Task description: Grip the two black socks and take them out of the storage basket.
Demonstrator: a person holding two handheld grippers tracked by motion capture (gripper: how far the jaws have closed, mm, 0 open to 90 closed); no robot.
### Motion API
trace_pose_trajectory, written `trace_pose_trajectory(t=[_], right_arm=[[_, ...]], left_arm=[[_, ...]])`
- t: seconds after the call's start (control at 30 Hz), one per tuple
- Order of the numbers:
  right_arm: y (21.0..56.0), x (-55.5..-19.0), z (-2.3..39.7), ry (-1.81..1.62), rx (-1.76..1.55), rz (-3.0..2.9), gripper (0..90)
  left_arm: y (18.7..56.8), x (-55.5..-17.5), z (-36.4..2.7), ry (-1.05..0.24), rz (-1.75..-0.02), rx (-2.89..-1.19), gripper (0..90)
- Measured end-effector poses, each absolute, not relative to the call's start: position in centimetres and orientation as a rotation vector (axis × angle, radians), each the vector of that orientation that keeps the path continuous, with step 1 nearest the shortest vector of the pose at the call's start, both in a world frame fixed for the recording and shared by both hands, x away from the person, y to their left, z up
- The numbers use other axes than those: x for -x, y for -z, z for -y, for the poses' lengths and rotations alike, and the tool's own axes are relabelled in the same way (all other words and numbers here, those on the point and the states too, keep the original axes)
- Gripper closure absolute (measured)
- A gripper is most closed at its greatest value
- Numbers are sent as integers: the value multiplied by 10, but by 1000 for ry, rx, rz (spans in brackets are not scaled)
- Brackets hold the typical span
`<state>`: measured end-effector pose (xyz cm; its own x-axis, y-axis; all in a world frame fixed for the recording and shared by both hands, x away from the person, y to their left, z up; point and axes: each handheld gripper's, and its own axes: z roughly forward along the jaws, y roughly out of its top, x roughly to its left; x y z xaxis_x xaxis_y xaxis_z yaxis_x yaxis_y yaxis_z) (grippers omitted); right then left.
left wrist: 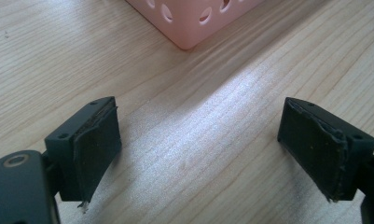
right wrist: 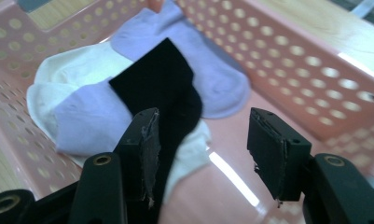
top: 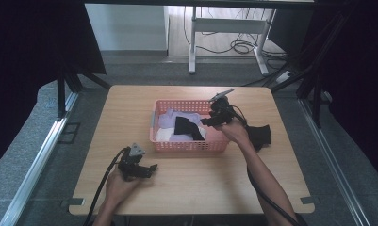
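Observation:
A pink perforated basket [top: 186,144] stands on the middle of the wooden table and holds socks: a black sock [right wrist: 163,86] lying across lilac socks [right wrist: 208,65] and white socks [right wrist: 58,70]. My right gripper [top: 208,120] hovers over the basket's right end, open, with nothing between its jaws [right wrist: 201,149]; the black sock lies just beyond and below them. My left gripper [top: 151,168] rests low over the table in front of the basket's near-left corner [left wrist: 187,28], open and empty [left wrist: 198,149].
A black cloth item [top: 261,134] lies on the table right of the basket, behind the right hand. Bare tabletop [top: 201,183] stretches along the front. Dark curtains and metal stands flank the table; a white desk frame [top: 224,28] stands beyond.

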<state>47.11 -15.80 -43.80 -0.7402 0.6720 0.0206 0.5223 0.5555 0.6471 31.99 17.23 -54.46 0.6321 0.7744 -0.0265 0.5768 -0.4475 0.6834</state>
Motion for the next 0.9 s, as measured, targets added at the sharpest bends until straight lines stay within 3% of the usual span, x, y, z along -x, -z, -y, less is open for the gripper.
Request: trace_pose_trajectory(t=[0.67,0.7,0.73,0.77,0.8,0.87,0.9], right_arm=[[481,-493,94,-805,-937,-2747,480],[483,-494,93,-796,-940,-2757,497],[487,-494,89,-769,-946,-2783,578],[487,-494,89,-769,-946,-2783,578],[489,-493,87,-707,-903,-2787,701],[489,-492,86,-695,-886,-2790,748],[487,-491,86,-718,-885,-2792,844]], left_arm=[[545,-320,-172,-382,-1050,-2186,128],[545,-320,-172,-383,-1050,-2186,128],[545,-320,-172,-382,-1050,-2186,128],[545,-320,-172,-382,-1050,-2186,128],[545,-320,-172,-383,-1049,-2187,128],[545,-320,-172,-383,-1050,-2186,128],[545,-320,-172,-383,-1050,-2186,128]])
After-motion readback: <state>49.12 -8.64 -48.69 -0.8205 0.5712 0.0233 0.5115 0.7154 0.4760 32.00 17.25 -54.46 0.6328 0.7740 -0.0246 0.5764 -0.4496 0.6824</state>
